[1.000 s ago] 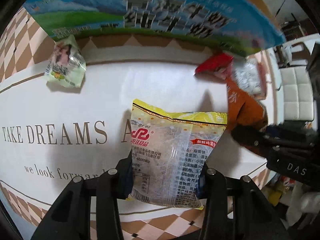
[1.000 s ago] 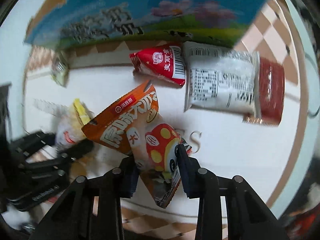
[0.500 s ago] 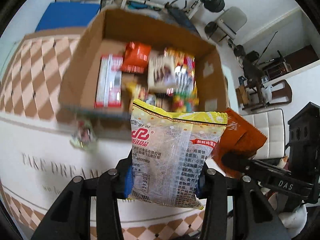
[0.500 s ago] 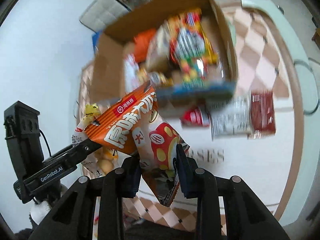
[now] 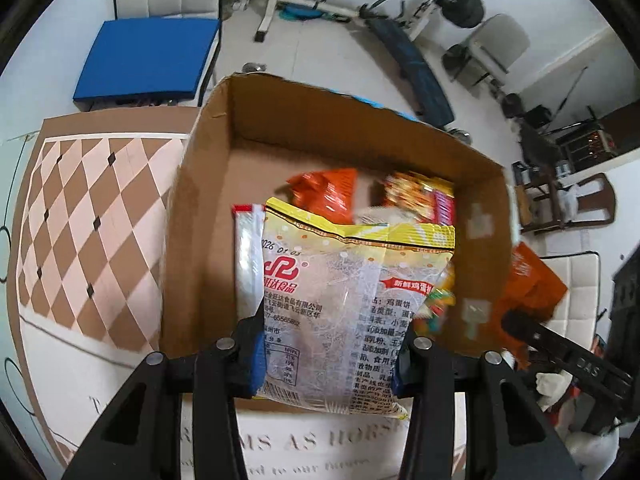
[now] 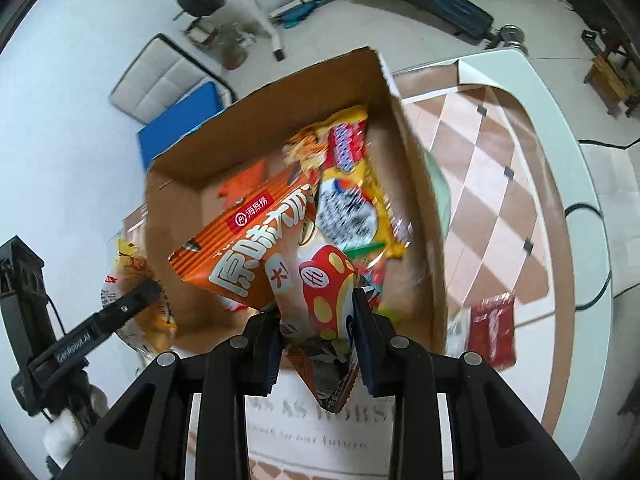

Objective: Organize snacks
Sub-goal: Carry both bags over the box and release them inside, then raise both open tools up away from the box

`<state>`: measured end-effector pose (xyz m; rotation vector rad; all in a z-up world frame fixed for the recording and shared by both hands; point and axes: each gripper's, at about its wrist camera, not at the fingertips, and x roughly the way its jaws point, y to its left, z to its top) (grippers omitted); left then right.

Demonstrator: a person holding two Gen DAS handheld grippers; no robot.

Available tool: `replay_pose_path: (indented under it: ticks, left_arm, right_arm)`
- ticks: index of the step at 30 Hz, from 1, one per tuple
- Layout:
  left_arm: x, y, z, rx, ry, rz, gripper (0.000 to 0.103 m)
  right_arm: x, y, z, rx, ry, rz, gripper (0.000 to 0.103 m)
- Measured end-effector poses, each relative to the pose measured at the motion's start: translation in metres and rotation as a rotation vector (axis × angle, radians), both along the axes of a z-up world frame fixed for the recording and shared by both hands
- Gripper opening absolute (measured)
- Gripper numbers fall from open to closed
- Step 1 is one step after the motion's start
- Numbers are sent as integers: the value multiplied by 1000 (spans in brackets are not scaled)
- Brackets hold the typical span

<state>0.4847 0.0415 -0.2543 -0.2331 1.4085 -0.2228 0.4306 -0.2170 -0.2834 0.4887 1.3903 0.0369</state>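
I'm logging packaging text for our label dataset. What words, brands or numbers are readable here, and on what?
"2026 01 03": yellow-edged packet in left claw.
"新鲜鸡蛋": red banner on that packet; its fine print is too small.
"海底捞": orange packet in right claw.
"GenRobot.AI": left claw's arm.
"DAS": right claw's arm.
"AS HORS": tablecloth, partly hidden.
Boxed snacks: blurred.
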Motion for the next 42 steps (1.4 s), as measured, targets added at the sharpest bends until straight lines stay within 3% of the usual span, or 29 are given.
replay_pose_path:
  ticks: [5,10,11,12,13,14,23,28,42]
  left_arm:
    - [33,2,-24,50,54,-13,42]
    - [53,6,-43,21,136,17,44]
    - [56,7,-45,12,139,26,51]
    - [58,7,-46,17,138,21,67]
    - [60,7,-46,40,135,18,77]
    - [61,8,-45,42,123,17,90]
    - [54,3,-32,45,62,-25,91]
    - [36,-2,-19,69,20,-45,91]
    - [-46,-14,49,190,-195,-34,91]
  right_arm:
    - [24,-34,-10,-45,36,-20,34]
    - [39,-27,-17,-89,75,-50,36]
    - [37,-31,-15,-93,84,-48,43]
    - [38,-22,-16,-105,89,-47,52]
    - [41,-27,-14,-111,90,-41,76]
    - [42,-25,-12,-120,88,-33,88]
    - [46,8,-7,-204,105,55,93]
    - [38,6,3,-229,86,78,93]
    - [-24,23,42,-354,-65,109,93]
